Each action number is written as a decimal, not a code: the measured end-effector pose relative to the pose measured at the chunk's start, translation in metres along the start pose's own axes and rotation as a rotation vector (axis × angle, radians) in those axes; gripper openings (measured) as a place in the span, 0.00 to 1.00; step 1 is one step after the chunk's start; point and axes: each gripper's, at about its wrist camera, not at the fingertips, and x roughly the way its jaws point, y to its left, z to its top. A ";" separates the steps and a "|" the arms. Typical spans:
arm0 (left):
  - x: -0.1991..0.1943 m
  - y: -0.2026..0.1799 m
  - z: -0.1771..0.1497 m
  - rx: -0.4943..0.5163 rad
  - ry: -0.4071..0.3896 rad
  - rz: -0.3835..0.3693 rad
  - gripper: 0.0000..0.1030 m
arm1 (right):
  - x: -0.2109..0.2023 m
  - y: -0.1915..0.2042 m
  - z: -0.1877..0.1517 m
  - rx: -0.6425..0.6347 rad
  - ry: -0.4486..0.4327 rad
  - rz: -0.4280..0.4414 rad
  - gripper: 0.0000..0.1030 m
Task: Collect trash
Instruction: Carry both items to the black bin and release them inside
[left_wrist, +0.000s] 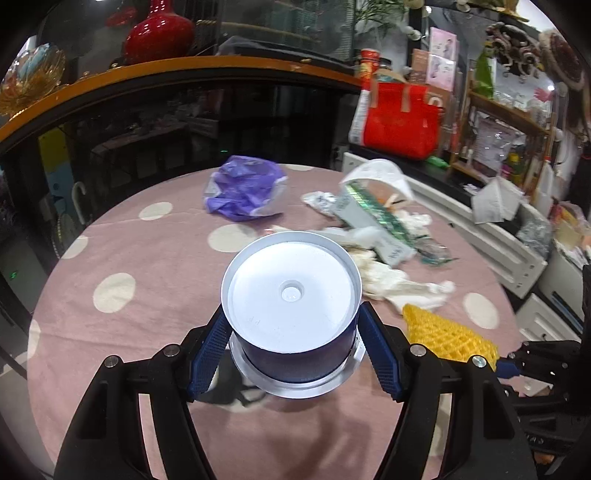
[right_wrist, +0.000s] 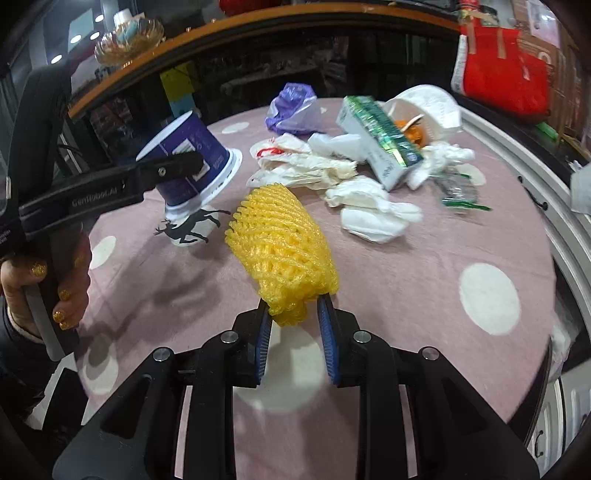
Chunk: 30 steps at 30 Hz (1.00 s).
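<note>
We clamp the cup (left_wrist: 291, 310) in the left hand-held gripper (left_wrist: 291, 354) and pinch the foam net (right_wrist: 282, 254) in the right hand-held gripper (right_wrist: 295, 332), lifting both off the counter (right_wrist: 406, 295); more trash lies at one o'clock.

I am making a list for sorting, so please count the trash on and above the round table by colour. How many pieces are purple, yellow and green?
Purple: 2, the cup in the left gripper and the crumpled bag.
Yellow: 1, the foam net in the right gripper.
Green: 1, the carton.
Total: 4. White tissues not counted.
</note>
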 end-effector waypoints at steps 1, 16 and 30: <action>-0.004 -0.007 -0.001 0.003 -0.003 -0.019 0.66 | -0.010 -0.006 -0.004 0.009 -0.015 -0.010 0.25; -0.019 -0.174 -0.010 0.183 -0.010 -0.382 0.66 | -0.090 -0.207 -0.107 0.476 0.009 -0.421 0.25; 0.014 -0.292 -0.057 0.359 0.135 -0.474 0.66 | 0.043 -0.294 -0.208 0.694 0.365 -0.296 0.29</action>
